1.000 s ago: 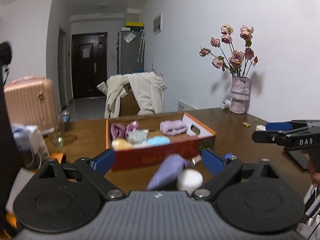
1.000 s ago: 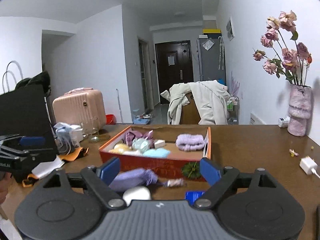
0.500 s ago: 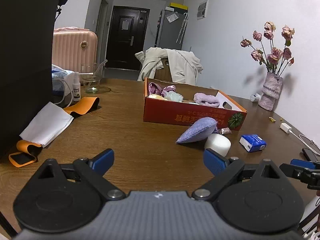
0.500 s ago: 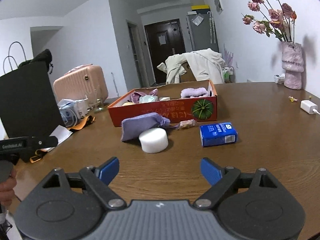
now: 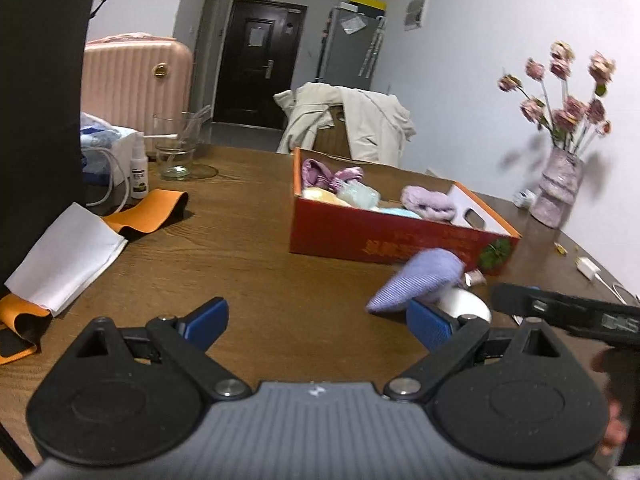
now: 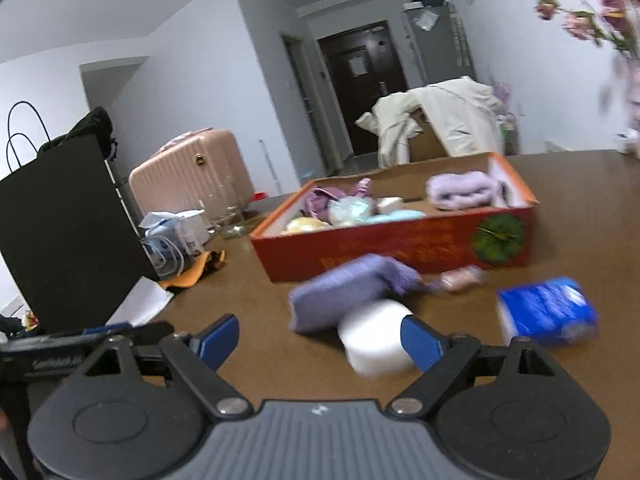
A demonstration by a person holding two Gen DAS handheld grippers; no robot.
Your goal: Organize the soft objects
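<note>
**Lining up on the squishy stuff**

Both my tools, left (image 5: 316,322) and right (image 6: 320,340), are spread wide with nothing in them. The lilac knitted pouch (image 6: 340,292) and white foam puck (image 6: 376,340) sit touching on the brown wooden tabletop (image 5: 240,248), just in front of the red cardboard box (image 6: 400,246). Both look light and squashy, so I'd pinch mid-body. The box already holds pastel soft bits.
</note>
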